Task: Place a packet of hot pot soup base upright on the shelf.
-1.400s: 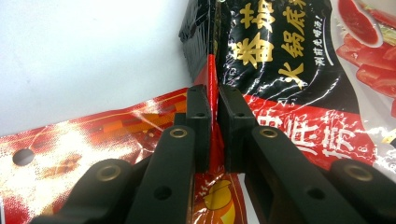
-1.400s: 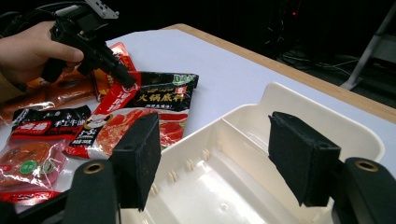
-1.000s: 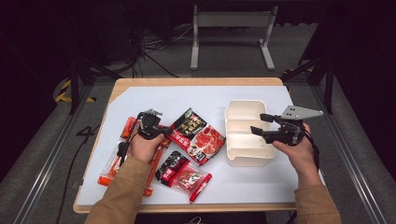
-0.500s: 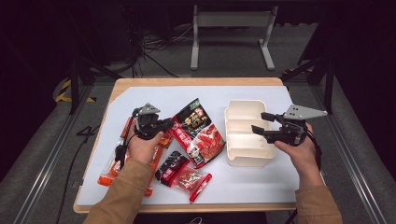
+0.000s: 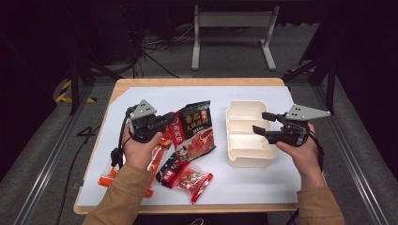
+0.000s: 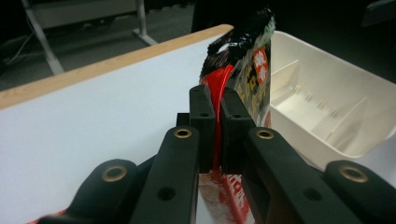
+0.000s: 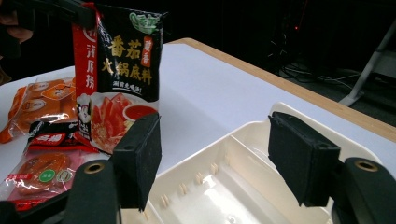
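Note:
My left gripper (image 5: 170, 120) is shut on the left edge of a red and black sauce packet (image 5: 195, 133), which hangs lifted above the table. In the left gripper view the packet's (image 6: 243, 70) red edge is pinched between the two black pads (image 6: 203, 123). The same sauce packet (image 7: 116, 79) stands upright in the right gripper view. My right gripper (image 5: 264, 123) stands open over the white divided tray (image 5: 244, 159), with nothing between its pads (image 7: 140, 156); the tray's (image 7: 243, 186) compartments lie below it.
Orange snack packets (image 5: 152, 164) lie under the left hand near the table's left side. A dark packet (image 5: 170, 169) and a clear red-edged packet (image 5: 191, 180) lie at the front. The white table sheet (image 5: 253, 183) has bare room in front of the tray.
The left gripper has risen and moved right toward the tray, lifting the sauce packet off the table. The right gripper has stayed over the tray.

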`<state>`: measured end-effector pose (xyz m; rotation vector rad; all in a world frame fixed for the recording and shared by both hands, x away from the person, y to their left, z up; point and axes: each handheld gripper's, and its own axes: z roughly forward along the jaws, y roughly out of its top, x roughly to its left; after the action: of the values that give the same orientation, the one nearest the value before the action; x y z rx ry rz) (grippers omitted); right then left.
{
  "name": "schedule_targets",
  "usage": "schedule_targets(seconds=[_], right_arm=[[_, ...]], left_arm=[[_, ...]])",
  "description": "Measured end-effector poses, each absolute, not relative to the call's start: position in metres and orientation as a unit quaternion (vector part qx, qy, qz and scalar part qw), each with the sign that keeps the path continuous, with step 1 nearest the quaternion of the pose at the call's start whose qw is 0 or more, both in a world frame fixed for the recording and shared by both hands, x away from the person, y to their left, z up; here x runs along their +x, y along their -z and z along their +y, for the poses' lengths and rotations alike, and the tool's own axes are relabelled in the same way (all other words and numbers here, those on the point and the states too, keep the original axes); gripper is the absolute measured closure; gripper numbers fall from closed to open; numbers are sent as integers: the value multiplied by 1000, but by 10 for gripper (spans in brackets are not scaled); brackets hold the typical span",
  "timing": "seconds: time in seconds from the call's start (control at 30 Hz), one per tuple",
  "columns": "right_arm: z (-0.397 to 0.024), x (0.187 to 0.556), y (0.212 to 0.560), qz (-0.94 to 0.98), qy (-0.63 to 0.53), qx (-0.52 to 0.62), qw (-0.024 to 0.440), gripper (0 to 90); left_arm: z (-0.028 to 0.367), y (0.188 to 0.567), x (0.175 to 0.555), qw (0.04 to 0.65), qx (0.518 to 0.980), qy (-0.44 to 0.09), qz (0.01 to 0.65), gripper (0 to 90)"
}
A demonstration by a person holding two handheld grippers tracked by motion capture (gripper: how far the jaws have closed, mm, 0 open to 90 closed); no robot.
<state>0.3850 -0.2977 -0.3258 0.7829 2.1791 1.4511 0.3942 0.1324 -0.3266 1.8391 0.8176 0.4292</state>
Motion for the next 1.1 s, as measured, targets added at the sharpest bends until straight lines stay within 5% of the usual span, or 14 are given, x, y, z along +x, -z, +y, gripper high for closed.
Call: schedule_targets(seconds=[0.57, 1.1], right_arm=[[-273, 380, 313, 789, -517, 272, 189, 372], [-198, 401, 273, 825, -513, 200, 129, 368]], left_arm=[[145, 295, 372, 554, 763, -190, 275, 865], [157, 288, 368, 564, 765, -185, 249, 864]])
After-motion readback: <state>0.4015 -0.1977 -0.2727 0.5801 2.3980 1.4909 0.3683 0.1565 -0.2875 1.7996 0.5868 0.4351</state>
